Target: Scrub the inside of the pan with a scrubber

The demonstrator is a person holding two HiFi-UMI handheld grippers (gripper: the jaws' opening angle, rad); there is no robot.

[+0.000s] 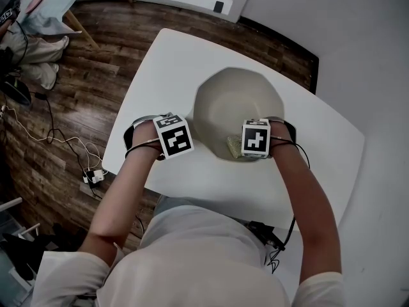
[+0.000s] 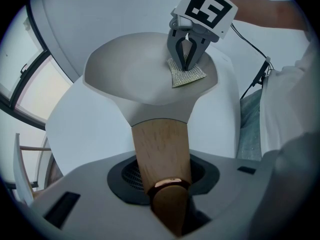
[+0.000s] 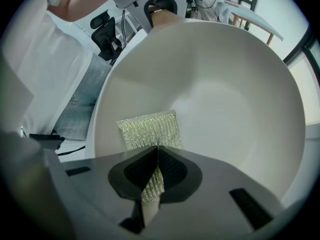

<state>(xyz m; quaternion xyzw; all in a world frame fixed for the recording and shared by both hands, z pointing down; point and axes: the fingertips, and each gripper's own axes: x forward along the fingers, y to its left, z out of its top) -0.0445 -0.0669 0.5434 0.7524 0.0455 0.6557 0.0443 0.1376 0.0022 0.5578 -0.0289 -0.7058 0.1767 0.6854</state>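
**Head view:** one cream pan [image 1: 236, 98] sits at centre on a white table [image 1: 185, 62]. There are two grippers: the left gripper [image 1: 172, 138] at the pan's lower left, and the right gripper [image 1: 255, 139] over one scrubber [image 1: 233, 148].

**Left gripper view:** the jaws are clamped on the pan's wooden handle [image 2: 160, 149], lower centre.

**Right gripper view:** the jaws pinch the scrubber, which lies against the pan's inner wall, lower left.

On my feed, the left gripper [image 1: 172, 137] and the right gripper [image 1: 256, 137] each carry a white cube printed with black square markers. Their bodies are smooth grey moulded plastic with small dark rectangular slots, and the jaws are lined with dark ribbed pads [image 3: 172, 169]. Thin black cables [image 2: 249, 42] trail off the wrists, and a tangled black bundle [image 1: 271, 242] shows by the waist. The person wears a pale short-sleeved T-shirt [image 1: 204, 254].
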